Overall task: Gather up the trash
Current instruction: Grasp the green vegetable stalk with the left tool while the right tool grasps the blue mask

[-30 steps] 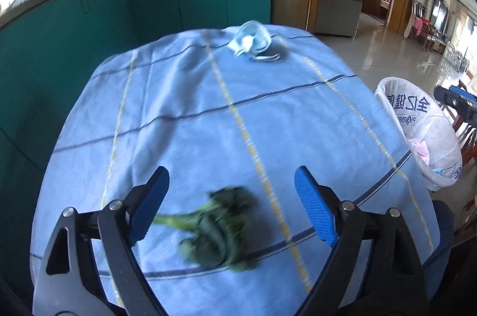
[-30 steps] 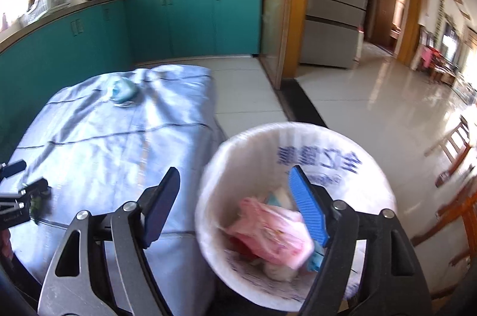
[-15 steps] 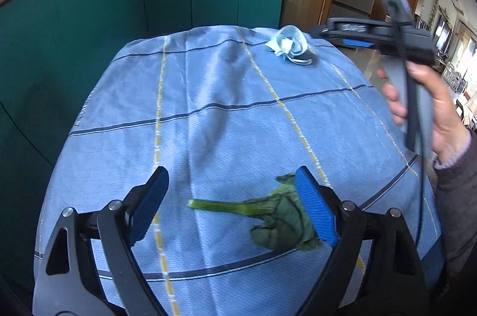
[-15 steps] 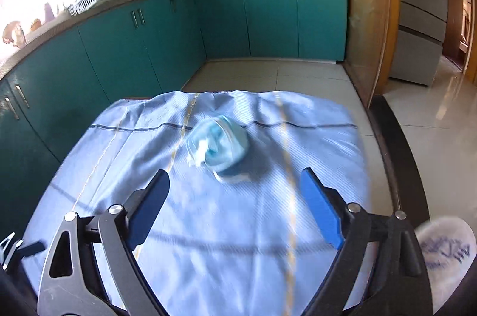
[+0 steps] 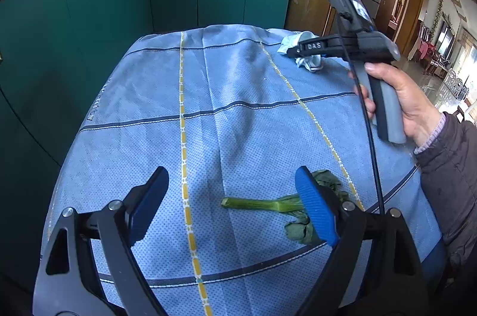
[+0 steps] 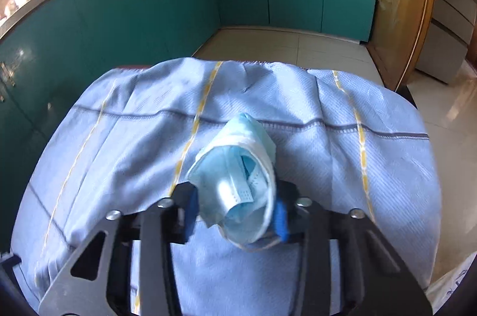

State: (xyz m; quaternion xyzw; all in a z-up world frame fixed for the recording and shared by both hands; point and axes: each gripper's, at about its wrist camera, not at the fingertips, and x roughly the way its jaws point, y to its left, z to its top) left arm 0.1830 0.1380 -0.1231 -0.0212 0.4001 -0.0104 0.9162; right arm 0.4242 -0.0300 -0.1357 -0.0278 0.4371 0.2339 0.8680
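A crumpled light-blue face mask (image 6: pixel 238 181) lies on the blue striped tablecloth (image 6: pixel 119 137), and my right gripper (image 6: pixel 237 208) is shut on it, blue pads pressing both its sides. In the left wrist view the same mask (image 5: pixel 308 61) shows at the table's far right under the right gripper (image 5: pixel 293 51), held by a person's hand (image 5: pixel 396 95). A wilted green leafy vegetable (image 5: pixel 268 204) lies near the front. My left gripper (image 5: pixel 235 205) hangs open over its stem end, the leaves partly hidden behind the right finger (image 5: pixel 316 214).
Teal kitchen cabinets (image 5: pixel 119 17) wrap around the table's far and left sides. A white bag-lined bin's rim (image 6: pixel 456 280) peeks in at the lower right of the right wrist view. Tiled floor (image 6: pixel 283 47) lies beyond the table. A dark sleeve (image 5: pixel 450 166) crosses the table's right edge.
My right gripper swung from over the trash bin to the table's far end, came down over the mask and shut on it. The left gripper drifted left, so the vegetable now sits under its right finger.
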